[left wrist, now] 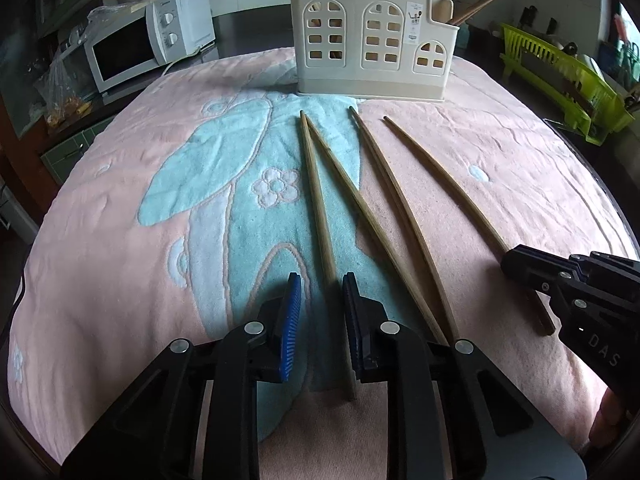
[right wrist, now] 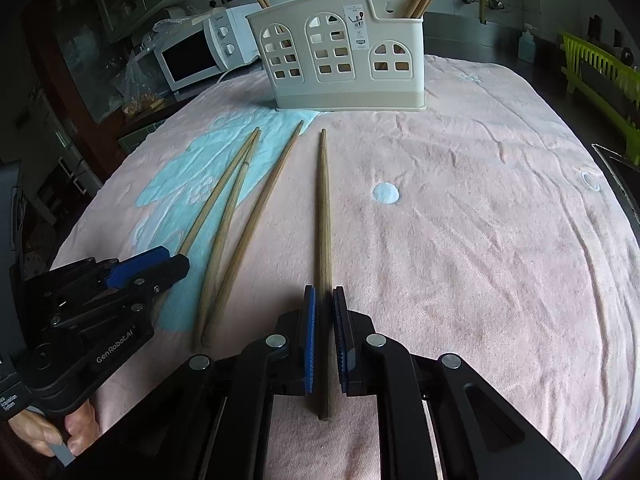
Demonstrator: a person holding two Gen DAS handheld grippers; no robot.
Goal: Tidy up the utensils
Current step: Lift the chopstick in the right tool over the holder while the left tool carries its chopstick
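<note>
Chopsticks could roll away: my left gripper (left wrist: 318, 292) is half open around one chopstick (left wrist: 318, 208), my right gripper (right wrist: 324, 312) nearly closed around another chopstick (right wrist: 323, 216).

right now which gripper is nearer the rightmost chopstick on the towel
Right. The right gripper has its jaws either side of the rightmost chopstick; the left gripper straddles the leftmost chopstick, three sticks away.

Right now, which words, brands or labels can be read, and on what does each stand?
"GenRobot.AI": left tool body, right wrist view.
"DAS": right tool body, left wrist view.
Sticker on the cream utensil holder: too small to read.
Microwave logo and wall posters: blurred.
</note>
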